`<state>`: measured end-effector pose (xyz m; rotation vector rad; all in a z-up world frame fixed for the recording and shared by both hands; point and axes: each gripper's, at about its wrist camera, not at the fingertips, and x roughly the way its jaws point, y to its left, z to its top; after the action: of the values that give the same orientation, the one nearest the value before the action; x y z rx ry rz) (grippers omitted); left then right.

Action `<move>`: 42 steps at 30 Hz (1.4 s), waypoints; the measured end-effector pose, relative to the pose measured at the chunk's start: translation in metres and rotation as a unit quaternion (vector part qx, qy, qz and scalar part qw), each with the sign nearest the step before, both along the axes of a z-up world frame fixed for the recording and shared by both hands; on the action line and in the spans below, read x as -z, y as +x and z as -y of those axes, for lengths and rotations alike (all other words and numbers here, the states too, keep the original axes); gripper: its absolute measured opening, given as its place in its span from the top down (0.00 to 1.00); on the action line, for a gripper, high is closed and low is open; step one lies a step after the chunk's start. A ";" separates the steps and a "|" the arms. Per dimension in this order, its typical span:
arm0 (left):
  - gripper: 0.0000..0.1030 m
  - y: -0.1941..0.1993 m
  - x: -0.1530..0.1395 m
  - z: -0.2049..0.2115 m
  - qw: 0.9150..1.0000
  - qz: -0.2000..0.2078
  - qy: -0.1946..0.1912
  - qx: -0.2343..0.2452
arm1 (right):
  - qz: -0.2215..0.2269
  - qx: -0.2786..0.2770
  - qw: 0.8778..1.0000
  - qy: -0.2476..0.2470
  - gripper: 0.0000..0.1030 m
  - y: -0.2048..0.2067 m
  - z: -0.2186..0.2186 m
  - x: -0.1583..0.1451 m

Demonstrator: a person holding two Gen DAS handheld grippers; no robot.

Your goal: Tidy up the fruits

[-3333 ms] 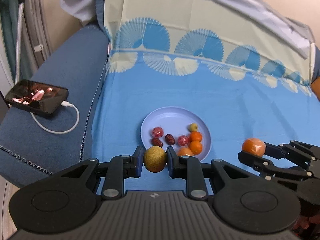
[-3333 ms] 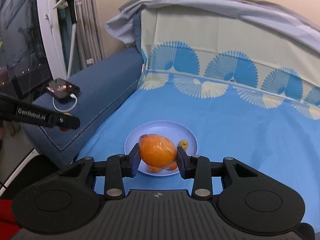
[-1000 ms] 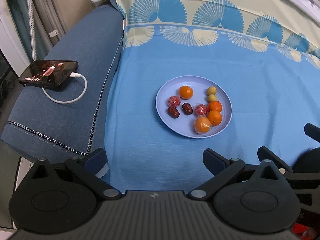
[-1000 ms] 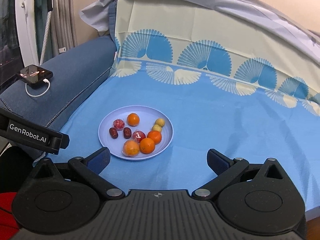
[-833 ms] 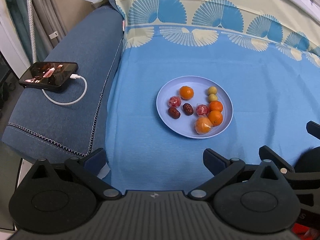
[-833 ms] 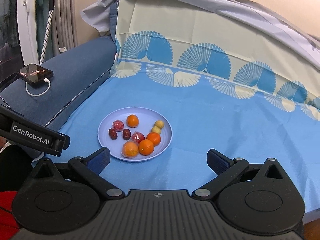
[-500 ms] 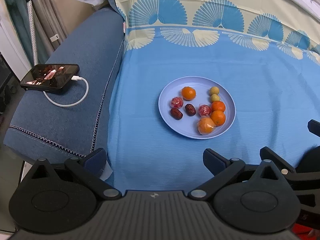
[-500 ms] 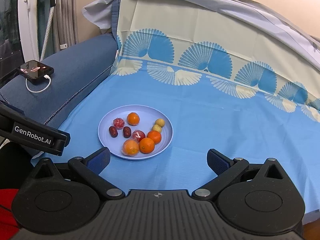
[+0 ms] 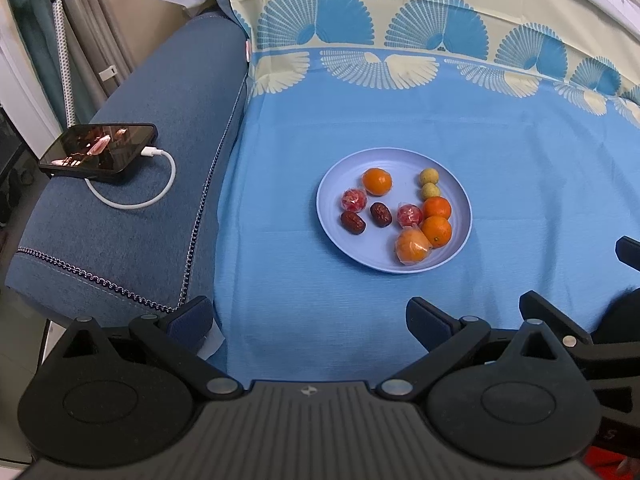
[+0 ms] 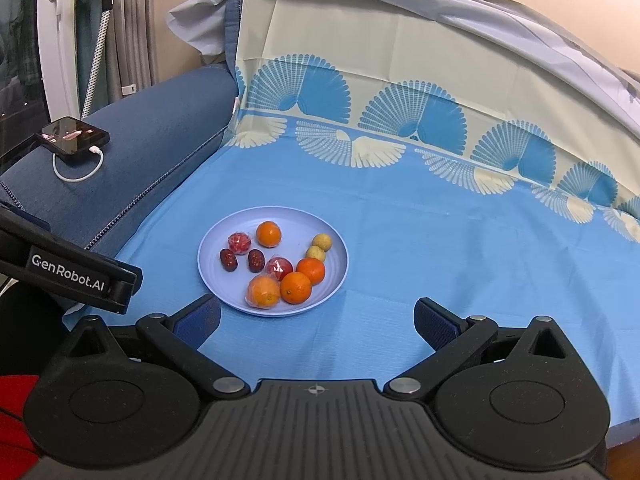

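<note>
Both the left gripper [image 9: 308, 322] and right gripper [image 10: 316, 318] have let go and pulled back, wide open, so the round fruits [image 9: 436, 231] on the plate [image 9: 348, 252] ahead could roll off if bumped.

Blue sofa [image 9: 132, 216], beige wall [image 10: 520, 8], maybe curtains.

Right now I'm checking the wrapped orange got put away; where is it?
The wrapped orange lies on the blue plate, at its near edge in both wrist views, touching a bare orange on its right, with a red wrapped fruit just behind it.
</note>
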<state>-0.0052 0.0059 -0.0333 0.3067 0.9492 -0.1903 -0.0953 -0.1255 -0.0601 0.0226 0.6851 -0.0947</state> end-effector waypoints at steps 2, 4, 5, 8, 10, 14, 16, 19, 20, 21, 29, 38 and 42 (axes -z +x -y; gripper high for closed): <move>0.00 0.000 0.000 0.000 1.000 0.000 0.000 0.001 | 0.000 0.000 1.000 0.000 0.01 0.000 0.000 0.000; 0.00 0.000 0.000 0.001 1.000 -0.001 0.000 0.001 | -0.001 0.000 1.000 0.000 0.01 0.000 -0.001 0.001; 0.00 -0.001 0.000 0.001 1.000 -0.001 0.000 0.001 | -0.001 0.000 1.000 0.000 0.01 0.000 -0.002 0.001; 0.00 -0.001 0.000 0.001 1.000 0.001 0.001 0.003 | 0.000 0.000 1.000 0.000 0.01 -0.001 -0.001 0.001; 0.00 -0.001 0.000 0.002 1.000 0.001 0.002 0.002 | 0.001 0.000 1.000 -0.001 0.01 -0.001 -0.001 0.001; 0.00 -0.001 0.000 0.002 1.000 0.001 0.002 0.002 | 0.001 0.000 1.000 0.000 0.01 -0.001 -0.001 0.001; 0.00 -0.002 0.000 0.002 1.000 0.001 0.003 0.003 | 0.001 0.001 1.000 0.000 0.01 -0.001 -0.001 0.001; 0.00 -0.002 0.000 0.002 1.000 0.000 0.004 0.004 | 0.000 0.002 1.000 0.000 0.01 -0.001 -0.001 0.001; 0.00 -0.002 0.000 0.002 1.000 0.000 0.004 0.004 | 0.000 0.002 1.000 0.000 0.01 -0.001 -0.001 0.001; 0.00 -0.002 0.000 0.002 1.000 0.000 0.004 0.004 | 0.000 0.002 1.000 0.001 0.01 -0.001 -0.001 0.001; 0.00 -0.002 0.000 0.002 1.000 0.000 0.005 0.004 | 0.000 0.002 1.000 0.000 0.01 -0.001 -0.002 0.001; 0.00 0.000 0.001 0.001 1.000 0.000 0.007 0.005 | 0.000 0.001 1.000 0.001 0.01 0.000 -0.002 0.000; 0.00 0.001 0.002 0.000 1.000 -0.003 0.008 0.006 | 0.000 -0.001 1.000 0.000 0.01 0.000 -0.002 0.000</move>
<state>-0.0046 0.0055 -0.0354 0.3272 0.9548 -0.1935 -0.0954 -0.1234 -0.0604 0.0212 0.6857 -0.0926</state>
